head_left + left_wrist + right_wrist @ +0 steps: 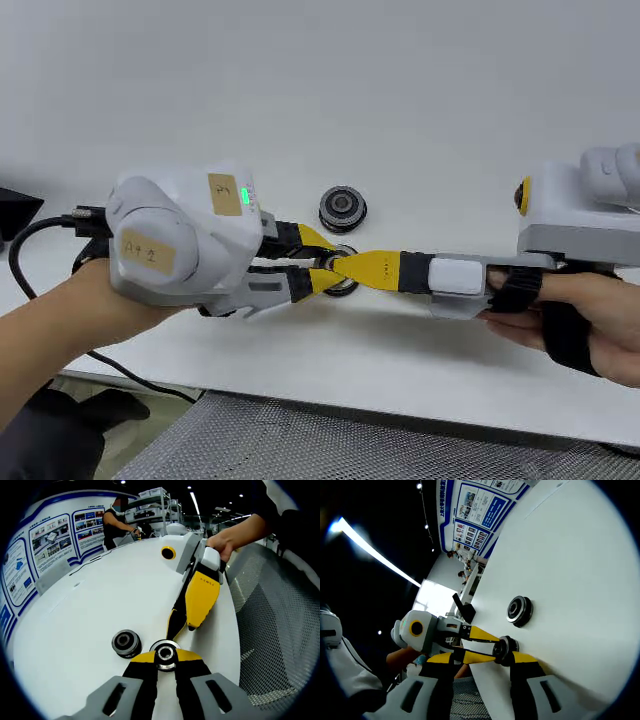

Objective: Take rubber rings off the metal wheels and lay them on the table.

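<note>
L gripper (165,658) clamps the near wheel (165,652); R gripper (506,653) closed, prob. on its rim.

Your grippers meet nose to nose.
Left gripper (165,656) fingers clamp the wheel (343,289); right gripper (505,656) fingers close on it from opposite.

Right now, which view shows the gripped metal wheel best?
The left gripper view: the metal wheel faces the camera, hub and rim plain, in the left gripper. The head view half hides it behind yellow jaws; the right gripper view shows it small, oblique.
</note>
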Demonstrator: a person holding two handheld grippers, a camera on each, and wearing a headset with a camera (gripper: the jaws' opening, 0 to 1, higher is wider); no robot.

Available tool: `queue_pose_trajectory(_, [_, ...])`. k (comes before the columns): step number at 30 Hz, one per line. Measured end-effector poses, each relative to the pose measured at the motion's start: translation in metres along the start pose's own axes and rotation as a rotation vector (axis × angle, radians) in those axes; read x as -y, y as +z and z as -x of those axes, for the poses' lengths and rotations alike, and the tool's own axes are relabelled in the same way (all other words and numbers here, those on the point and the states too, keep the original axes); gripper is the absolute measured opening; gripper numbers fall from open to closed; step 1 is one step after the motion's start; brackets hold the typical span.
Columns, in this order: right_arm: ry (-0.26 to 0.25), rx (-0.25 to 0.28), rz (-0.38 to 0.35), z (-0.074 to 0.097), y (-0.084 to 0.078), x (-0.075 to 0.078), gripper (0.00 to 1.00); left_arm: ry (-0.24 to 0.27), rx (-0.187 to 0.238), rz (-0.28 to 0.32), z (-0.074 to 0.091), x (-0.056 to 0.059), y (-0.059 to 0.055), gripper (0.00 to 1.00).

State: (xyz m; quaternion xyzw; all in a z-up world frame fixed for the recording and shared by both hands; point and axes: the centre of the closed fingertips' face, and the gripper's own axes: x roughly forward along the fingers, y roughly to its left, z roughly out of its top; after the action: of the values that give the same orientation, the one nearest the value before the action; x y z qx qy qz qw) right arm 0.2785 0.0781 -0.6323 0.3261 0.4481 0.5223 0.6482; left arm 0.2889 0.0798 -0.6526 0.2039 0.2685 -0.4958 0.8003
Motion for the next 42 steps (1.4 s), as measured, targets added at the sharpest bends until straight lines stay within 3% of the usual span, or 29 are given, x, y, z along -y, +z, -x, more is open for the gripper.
queue_pose_trajectory(12, [-0.105,-0.005,-0.049,-0.001,-0.001,0.025,0.15,0.003,0.006,0.0,0.0,0.0,0.0,0.12])
queue_pose_trajectory(21, [-0.13,-0.008,-0.068,-0.001,-0.001,0.031,0.08,0.005,0.002,0.0,0.0,-0.001,-0.001,0.12])
queue_pose_trajectory(42, [-0.144,-0.012,-0.063,0.001,0.0,0.032,0.03,0.005,0.003,0.0,0.0,-0.002,-0.002,0.12])
